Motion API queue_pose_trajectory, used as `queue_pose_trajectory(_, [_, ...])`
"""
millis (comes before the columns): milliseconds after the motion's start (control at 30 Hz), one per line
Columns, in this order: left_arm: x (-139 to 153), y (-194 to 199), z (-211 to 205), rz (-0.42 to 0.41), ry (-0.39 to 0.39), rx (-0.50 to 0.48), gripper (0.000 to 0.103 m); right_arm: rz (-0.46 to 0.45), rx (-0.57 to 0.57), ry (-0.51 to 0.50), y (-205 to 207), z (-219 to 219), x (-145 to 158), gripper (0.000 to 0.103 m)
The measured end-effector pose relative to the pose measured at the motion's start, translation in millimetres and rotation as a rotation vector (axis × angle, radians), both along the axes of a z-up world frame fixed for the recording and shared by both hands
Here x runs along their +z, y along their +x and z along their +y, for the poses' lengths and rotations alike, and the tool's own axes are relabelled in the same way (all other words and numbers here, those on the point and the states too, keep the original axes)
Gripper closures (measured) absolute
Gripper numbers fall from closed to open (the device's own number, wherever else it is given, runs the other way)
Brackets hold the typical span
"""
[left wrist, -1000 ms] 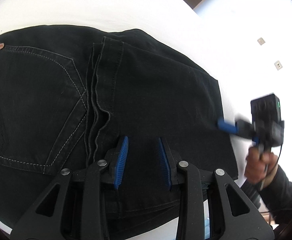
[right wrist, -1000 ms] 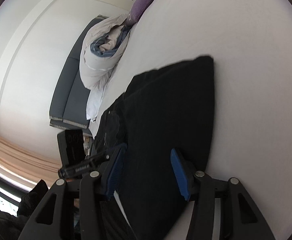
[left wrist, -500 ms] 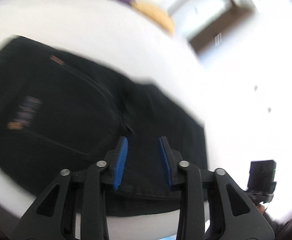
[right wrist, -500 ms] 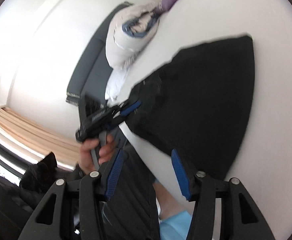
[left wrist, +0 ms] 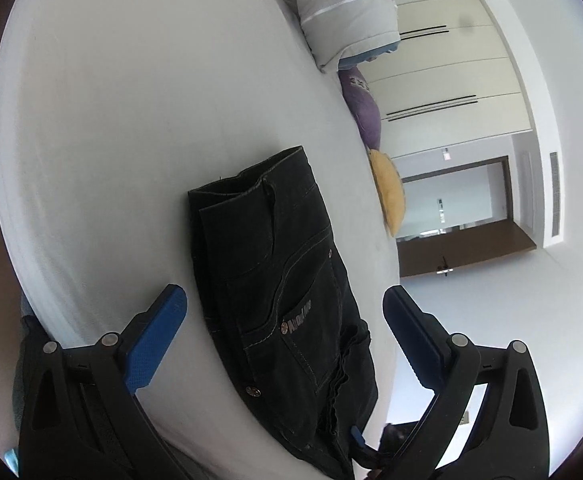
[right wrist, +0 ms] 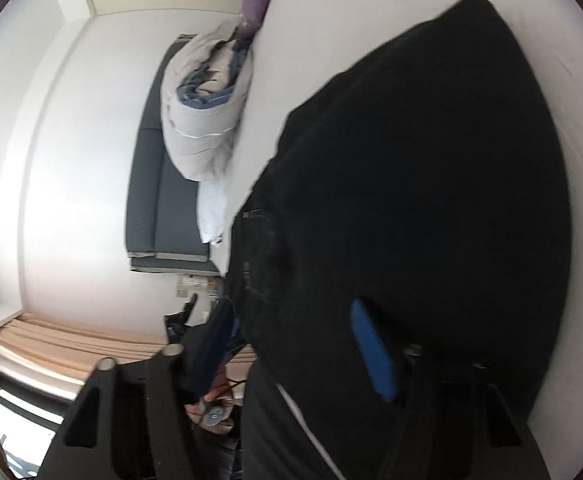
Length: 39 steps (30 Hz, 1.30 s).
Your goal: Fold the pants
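Left wrist view: black denim pants (left wrist: 287,300) lie folded compactly on white bed (left wrist: 131,120); left claw (left wrist: 283,316) just opened wide, empty; right claw's (right wrist: 295,344) grip unclear.

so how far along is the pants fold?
Mostly done: the pants lie in a compact folded stack on the bed, waistband and pocket on top. In hand: the left claw has just been opening, nothing between its pads; the right claw sits at the pants' near edge, grip unclear. Left: perhaps a final tidy.
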State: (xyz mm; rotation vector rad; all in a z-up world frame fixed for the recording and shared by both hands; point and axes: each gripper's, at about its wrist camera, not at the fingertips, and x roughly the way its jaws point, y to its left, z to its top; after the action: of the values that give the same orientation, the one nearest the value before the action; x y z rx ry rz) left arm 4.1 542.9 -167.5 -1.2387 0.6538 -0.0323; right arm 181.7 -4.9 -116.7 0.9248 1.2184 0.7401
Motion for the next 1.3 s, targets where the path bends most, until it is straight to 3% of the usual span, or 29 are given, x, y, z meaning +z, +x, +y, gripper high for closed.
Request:
queue_pose_trajectory(67, [-11,3,2,0.024,-0.023,-0.001,0.003,0.001,-0.013,0.012,-1,-3,-1,0.057])
queue_pose_trajectory(200, [-27,14,0,-0.005,-0.087,0.002,0.003,0.019,-0.021,0.023,1,-5,-1,0.057])
queue_pose_trajectory(367, [-52,24,16,-0.057,-0.224,0.027,0.004,0.002,-0.024,0.016,-4,-9,-3,0.056])
queue_pose_trajectory(467, [-55,28,21,-0.063,-0.247,0.014,0.005,0.003,-0.029,0.026,-3,-9,-4,0.056])
queue_pose_trajectory(500, [-56,32,19,-0.051,-0.238,0.009,0.009,0.004,-0.029,0.026,-3,-10,-4,0.056])
queue_pose_trajectory(567, [-58,44,14,-0.015,-0.206,-0.002,0.031,0.004,-0.029,0.023,-3,-11,-4,0.056])
queue_pose_trajectory(633, [-59,53,11,0.025,-0.201,-0.016,0.072,0.005,-0.027,0.012,-4,-11,-3,0.056])
queue_pose_trajectory(833, [-59,53,10,0.052,-0.205,0.008,0.087,0.016,-0.007,-0.073,-3,-4,0,0.061])
queue_pose_trajectory(967, [-46,50,5,0.051,-0.155,0.027,0.091,0.027,-0.005,-0.133,-2,-2,-1,0.07])
queue_pose_trajectory(1133, [-17,52,-4,0.054,-0.064,0.042,0.092,0.086,-0.042,-0.174,-3,-8,-11,0.102])
queue_pose_trajectory(1300, [50,75,-38,0.017,0.17,-0.034,0.093,0.081,-0.062,-0.174,-6,-13,-17,0.103])
